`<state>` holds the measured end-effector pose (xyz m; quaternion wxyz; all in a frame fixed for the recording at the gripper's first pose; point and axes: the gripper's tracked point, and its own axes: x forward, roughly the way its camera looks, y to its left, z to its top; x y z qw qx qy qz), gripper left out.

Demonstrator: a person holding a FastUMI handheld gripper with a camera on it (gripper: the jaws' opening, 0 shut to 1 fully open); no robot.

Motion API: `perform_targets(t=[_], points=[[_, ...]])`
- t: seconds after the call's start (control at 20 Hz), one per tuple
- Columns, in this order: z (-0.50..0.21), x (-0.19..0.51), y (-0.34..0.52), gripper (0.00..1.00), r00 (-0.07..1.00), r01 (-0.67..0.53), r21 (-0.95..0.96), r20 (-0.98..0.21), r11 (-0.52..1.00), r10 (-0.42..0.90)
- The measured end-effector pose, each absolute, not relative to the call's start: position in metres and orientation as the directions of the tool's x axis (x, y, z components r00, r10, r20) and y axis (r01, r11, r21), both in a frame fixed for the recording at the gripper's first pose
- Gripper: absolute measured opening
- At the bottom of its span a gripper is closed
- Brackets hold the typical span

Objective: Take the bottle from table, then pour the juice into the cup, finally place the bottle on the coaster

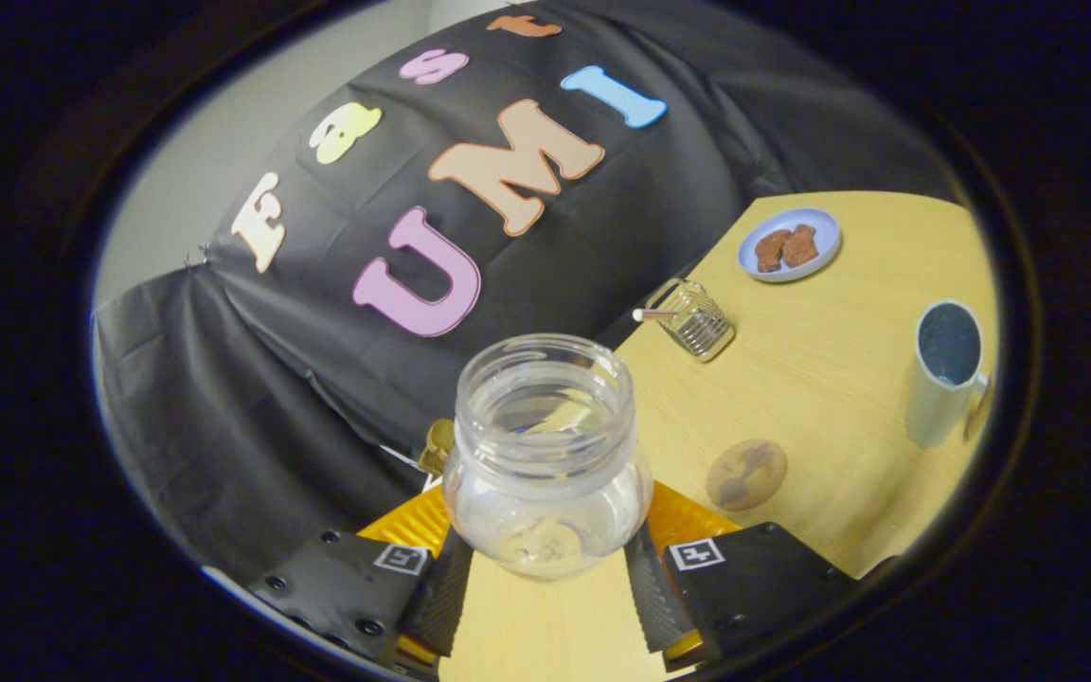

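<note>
A clear plastic bottle [545, 455] with a wide open mouth sits between my two fingers, and the gripper [545, 559] is shut on its lower body. The whole scene is tilted, so the bottle is held off the wooden table [830, 379]. A round brownish coaster [745, 474] lies on the table just right of the bottle. Farther right stands a pale mug [945, 371] with a dark inside. Whether any juice is left in the bottle I cannot tell.
A ribbed glass cup [694, 320] with a small stick across its rim stands beyond the bottle near the wall. A blue plate [789, 244] with brown snacks sits farther back. The black cloth wall [318, 332] rises to the left.
</note>
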<state>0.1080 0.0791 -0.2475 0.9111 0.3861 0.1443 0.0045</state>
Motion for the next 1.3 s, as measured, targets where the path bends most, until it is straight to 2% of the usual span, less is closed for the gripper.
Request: perform_targets(t=[0.15,0.6,1.05,1.3], points=[[-0.235,0.113,0.067,0.77,0.970,0.097,0.787,-0.212,0.610,0.119],[-0.209,0.131,0.001,0.77,0.995,0.090,0.919,-0.100,0.383,0.004],[-0.209,0.128,-0.053,0.77,0.988,0.064,0.991,-0.047,0.119,-0.144],[-0.213,0.122,-0.070,0.77,0.981,0.038,0.999,-0.032,0.028,-0.192]])
